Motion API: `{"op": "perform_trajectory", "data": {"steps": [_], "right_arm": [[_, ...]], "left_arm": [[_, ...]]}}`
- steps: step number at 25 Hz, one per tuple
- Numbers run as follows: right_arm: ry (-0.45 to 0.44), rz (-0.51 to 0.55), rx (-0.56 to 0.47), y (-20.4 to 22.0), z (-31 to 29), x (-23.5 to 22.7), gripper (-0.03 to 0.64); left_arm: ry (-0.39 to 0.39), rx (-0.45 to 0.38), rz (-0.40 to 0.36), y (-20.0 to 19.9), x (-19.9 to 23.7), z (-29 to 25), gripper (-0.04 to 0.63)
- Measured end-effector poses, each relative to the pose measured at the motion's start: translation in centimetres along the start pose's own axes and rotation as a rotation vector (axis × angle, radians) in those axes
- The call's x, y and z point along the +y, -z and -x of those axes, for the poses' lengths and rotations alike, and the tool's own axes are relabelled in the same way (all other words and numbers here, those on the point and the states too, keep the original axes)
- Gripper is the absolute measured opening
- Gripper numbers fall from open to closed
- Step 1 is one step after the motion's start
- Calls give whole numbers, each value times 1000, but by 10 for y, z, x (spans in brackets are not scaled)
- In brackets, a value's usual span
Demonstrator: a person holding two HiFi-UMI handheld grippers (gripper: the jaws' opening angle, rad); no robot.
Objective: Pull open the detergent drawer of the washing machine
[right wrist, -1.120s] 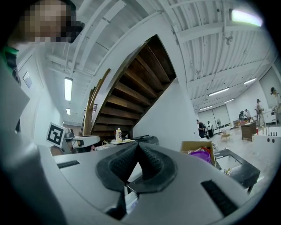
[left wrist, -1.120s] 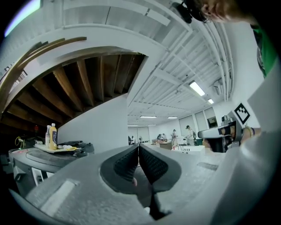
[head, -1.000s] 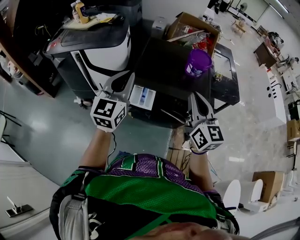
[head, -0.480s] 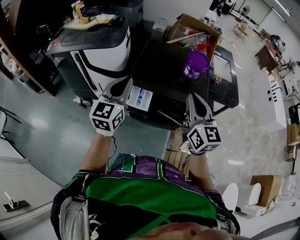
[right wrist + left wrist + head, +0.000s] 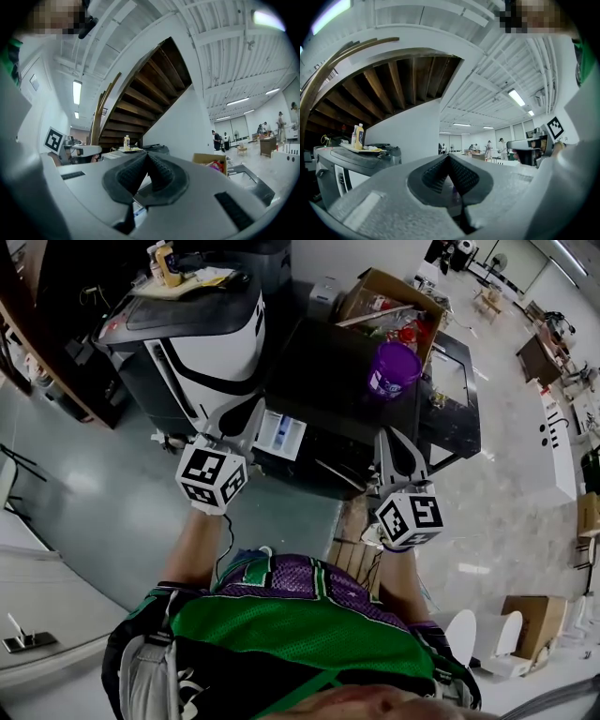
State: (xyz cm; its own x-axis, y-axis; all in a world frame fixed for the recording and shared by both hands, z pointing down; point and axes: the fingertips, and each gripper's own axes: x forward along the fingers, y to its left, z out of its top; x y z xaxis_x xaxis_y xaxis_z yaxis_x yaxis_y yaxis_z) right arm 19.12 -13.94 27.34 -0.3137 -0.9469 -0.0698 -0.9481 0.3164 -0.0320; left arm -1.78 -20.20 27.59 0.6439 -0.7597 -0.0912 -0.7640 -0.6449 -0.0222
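Observation:
The black washing machine (image 5: 337,381) stands in front of me in the head view. Its detergent drawer (image 5: 281,434) sticks out of the front at the upper left, showing white and blue compartments. My left gripper (image 5: 254,410) is shut and empty, with its tips close by the drawer's left side; whether they touch it I cannot tell. My right gripper (image 5: 387,432) is shut on nothing, over the machine's front right edge. In the left gripper view the pads (image 5: 449,159) meet at the tip, and so do the pads (image 5: 146,157) in the right gripper view.
A purple cup (image 5: 394,367) sits on top of the washer. A white and black appliance (image 5: 206,334) stands close on the left, with bottles (image 5: 164,261) on it. An open cardboard box (image 5: 384,296) is behind, a dark tray (image 5: 450,399) to the right.

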Motion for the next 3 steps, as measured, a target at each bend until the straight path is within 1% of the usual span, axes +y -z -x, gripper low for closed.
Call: {"op": "perform_trajectory", "data": {"steps": [3], "right_arm": [[-2, -7, -7, -2, 2, 1, 0]], "left_arm": [[-4, -3, 13, 0, -1, 4, 17]]}}
